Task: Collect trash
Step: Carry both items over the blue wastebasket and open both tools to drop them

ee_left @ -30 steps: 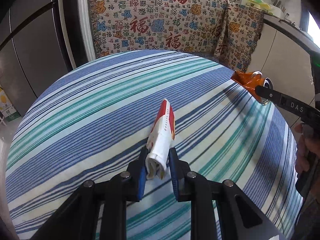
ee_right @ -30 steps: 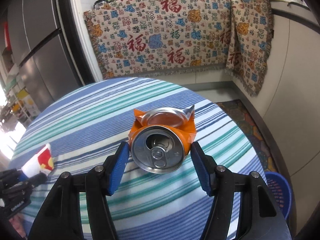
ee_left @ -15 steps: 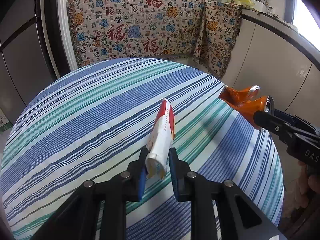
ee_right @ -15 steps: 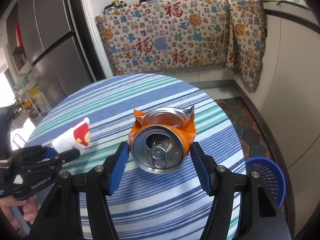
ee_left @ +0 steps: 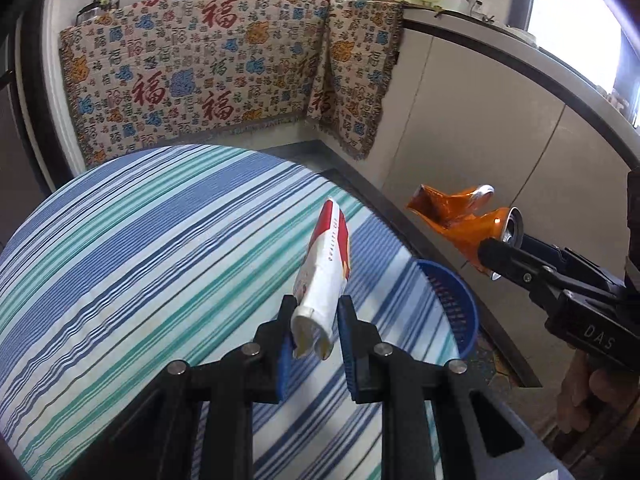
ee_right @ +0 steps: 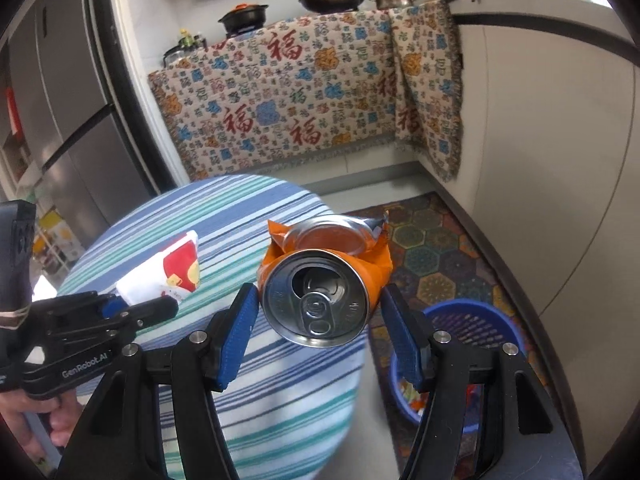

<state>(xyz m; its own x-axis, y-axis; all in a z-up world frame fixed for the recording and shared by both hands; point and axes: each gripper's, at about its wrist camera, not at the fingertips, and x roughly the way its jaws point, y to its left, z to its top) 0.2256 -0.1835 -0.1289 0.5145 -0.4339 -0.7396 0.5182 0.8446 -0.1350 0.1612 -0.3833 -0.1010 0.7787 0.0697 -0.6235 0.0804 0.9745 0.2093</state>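
Observation:
My left gripper (ee_left: 314, 334) is shut on a crumpled white and red paper carton (ee_left: 326, 276) and holds it above the striped table's right edge. It also shows in the right wrist view (ee_right: 166, 270), with the left gripper (ee_right: 136, 308) at the left. My right gripper (ee_right: 318, 314) is shut on a crushed orange drink can (ee_right: 320, 284), held off the table's edge above the floor. The can also shows in the left wrist view (ee_left: 460, 220). A blue plastic trash basket (ee_right: 472, 320) stands on the floor below and right of the can, also seen past the table edge (ee_left: 456, 300).
A round table with a blue, green and white striped cloth (ee_left: 140, 260) fills the left. A white kitchen counter (ee_right: 540, 160) curves along the right. A patterned cloth (ee_left: 200, 80) hangs at the back. A patterned mat (ee_right: 432, 248) covers the floor by the basket.
Both grippers have moved right and risen with their loads. The can has passed beyond the table's edge, and the blue basket has come into fuller view below.

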